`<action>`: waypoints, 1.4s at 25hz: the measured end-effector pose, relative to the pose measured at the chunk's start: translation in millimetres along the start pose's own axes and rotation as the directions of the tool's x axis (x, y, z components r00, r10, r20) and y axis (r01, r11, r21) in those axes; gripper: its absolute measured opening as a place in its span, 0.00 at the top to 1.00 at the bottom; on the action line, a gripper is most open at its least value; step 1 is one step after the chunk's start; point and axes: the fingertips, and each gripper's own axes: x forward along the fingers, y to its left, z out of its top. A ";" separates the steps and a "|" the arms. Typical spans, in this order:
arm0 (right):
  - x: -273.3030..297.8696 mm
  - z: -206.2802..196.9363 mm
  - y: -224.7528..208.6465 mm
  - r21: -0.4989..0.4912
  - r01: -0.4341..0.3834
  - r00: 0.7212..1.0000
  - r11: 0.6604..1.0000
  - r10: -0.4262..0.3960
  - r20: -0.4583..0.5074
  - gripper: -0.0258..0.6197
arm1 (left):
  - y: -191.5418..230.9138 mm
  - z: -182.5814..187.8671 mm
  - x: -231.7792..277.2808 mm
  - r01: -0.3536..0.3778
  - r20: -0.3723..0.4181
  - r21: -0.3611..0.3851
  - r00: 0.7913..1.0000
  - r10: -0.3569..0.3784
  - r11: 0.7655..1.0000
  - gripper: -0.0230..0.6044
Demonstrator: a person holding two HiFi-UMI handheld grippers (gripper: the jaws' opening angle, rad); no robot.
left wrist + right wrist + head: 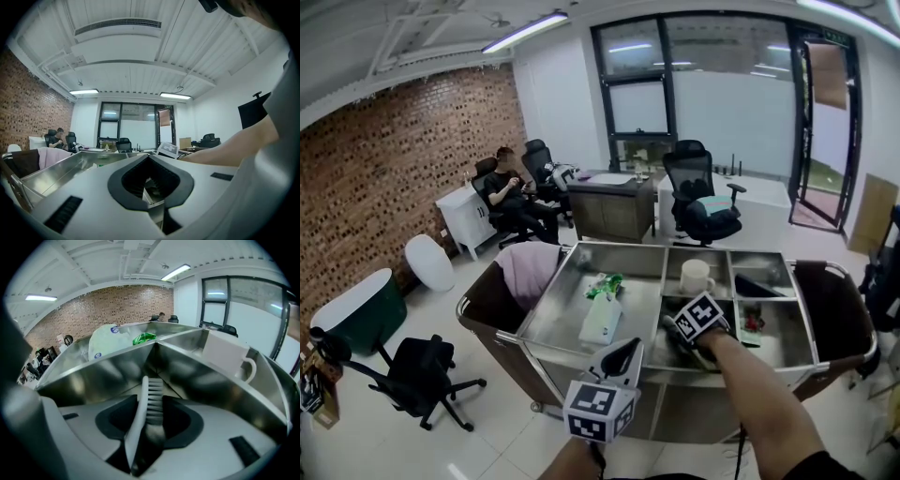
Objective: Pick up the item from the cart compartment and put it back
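Note:
My right gripper (682, 343) reaches down into the front middle compartment of the steel cart (609, 251). In the right gripper view its jaws (149, 422) are shut on a white brush (148, 397) with pale bristles, which stands up between them just above the compartment floor. A white mug (695, 276) stands in the compartment behind; the right gripper view has this mug (229, 356) beyond the divider. My left gripper (622, 359) hovers at the cart's near edge, its jaws (151, 186) together with nothing in them.
A white pouch (600, 319) and a green packet (605, 284) lie in the large left compartment. A pink cloth (528, 267) hangs over the cart's left bag. A black office chair (417, 370) stands left of the cart. A person (508, 192) sits at the back.

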 end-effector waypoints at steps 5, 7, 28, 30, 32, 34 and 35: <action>0.0 0.4 -1.1 -0.002 0.007 1.000 1.000 -0.007 -0.003 0.68 | 2.4 1.6 1.4 -0.006 0.007 -0.005 1.000 0.006 1.000 0.96; -0.2 0.6 -1.6 0.005 0.006 1.000 1.000 -0.006 0.004 0.68 | 4.5 0.4 1.4 -0.009 0.005 -0.007 1.000 0.009 1.000 0.96; -149.2 82.4 26.4 0.101 -0.036 0.799 0.994 -0.032 0.601 0.69 | 0.2 9.9 7.1 0.025 0.016 0.017 1.000 -0.025 1.000 0.96; -167.6 86.7 28.4 0.100 -0.037 0.764 0.994 -0.036 0.644 0.69 | 0.5 10.6 9.4 0.024 0.020 0.013 1.000 -0.025 1.000 0.96; -189.8 91.1 32.4 0.093 -0.032 0.729 0.995 -0.040 0.684 0.69 | 0.7 10.6 11.1 0.027 0.021 0.012 0.999 -0.027 1.000 0.96; -213.2 91.4 39.7 0.081 -0.025 0.691 0.996 -0.041 0.721 0.69 | -0.5 12.0 10.8 0.032 0.025 0.011 0.999 -0.032 0.999 0.96; -224.8 89.7 44.3 0.075 -0.024 0.672 0.997 -0.040 0.740 0.69 | -1.8 12.9 10.3 0.037 0.028 0.013 0.999 -0.037 0.999 0.96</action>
